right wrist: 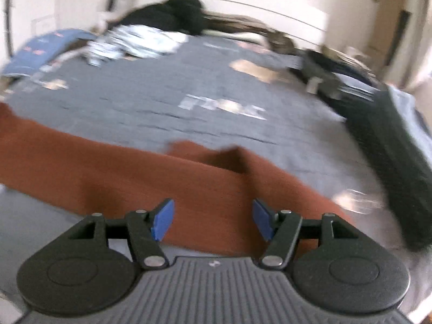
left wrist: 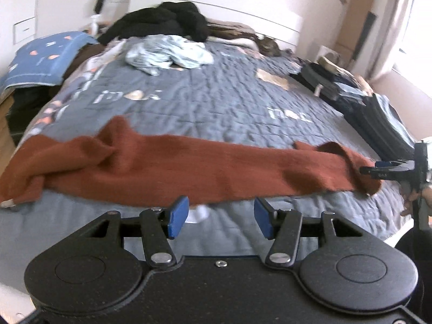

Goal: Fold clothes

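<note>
Rust-red knit garment (left wrist: 172, 167) lies as a long band across bed (left wrist: 216, 100) near edge | soft, limp, likely sags; grip at ends | left gripper (left wrist: 220, 217), right gripper (right wrist: 213, 220): jaws spread, empty.

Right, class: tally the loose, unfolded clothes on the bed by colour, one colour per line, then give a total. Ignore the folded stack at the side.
Rust: 1, the rust garment spread along the near edge of the bed.
Black: 1, the black heap by the headboard.
Pale blue-white: 1, the pale bundle in front of it; how many pieces it holds cannot be told.
Total: 3
</note>
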Action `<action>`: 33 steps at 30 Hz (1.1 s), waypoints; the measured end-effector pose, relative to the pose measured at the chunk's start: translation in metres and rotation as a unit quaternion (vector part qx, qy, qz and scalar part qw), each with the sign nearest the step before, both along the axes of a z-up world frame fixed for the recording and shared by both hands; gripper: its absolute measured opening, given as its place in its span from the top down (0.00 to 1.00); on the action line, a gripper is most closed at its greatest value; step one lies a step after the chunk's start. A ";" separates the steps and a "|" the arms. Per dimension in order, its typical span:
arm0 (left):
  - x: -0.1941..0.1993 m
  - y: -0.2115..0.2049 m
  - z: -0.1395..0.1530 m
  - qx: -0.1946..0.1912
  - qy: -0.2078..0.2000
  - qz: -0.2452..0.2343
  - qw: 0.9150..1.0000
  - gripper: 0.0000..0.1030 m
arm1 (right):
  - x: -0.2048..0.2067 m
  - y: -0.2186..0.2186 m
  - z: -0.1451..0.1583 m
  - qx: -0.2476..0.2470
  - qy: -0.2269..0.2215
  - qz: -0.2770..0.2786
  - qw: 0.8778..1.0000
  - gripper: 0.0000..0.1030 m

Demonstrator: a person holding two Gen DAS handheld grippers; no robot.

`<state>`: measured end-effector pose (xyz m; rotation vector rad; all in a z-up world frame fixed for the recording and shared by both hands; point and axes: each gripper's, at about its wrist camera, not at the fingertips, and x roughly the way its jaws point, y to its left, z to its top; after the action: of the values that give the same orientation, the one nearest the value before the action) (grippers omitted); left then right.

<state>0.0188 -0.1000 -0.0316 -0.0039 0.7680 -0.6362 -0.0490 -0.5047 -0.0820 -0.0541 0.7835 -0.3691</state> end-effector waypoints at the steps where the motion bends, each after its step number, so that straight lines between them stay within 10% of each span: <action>1: -0.003 -0.009 0.001 0.002 -0.001 -0.007 1.000 0.48 | -0.002 -0.011 -0.003 -0.001 0.003 -0.008 1.000 0.38; 26: -0.111 -0.154 0.029 0.016 -0.036 -0.034 0.999 0.44 | -0.027 -0.063 -0.057 -0.090 0.058 0.084 0.991 0.35; 33: -0.141 -0.180 0.035 0.022 -0.052 -0.033 0.998 0.43 | -0.046 -0.089 -0.041 -0.007 0.020 0.043 0.999 0.76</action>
<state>-0.1218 -0.2798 0.0032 0.0950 0.6835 -0.6767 -0.0953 -0.5937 -0.1229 -0.1080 0.8160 -0.2925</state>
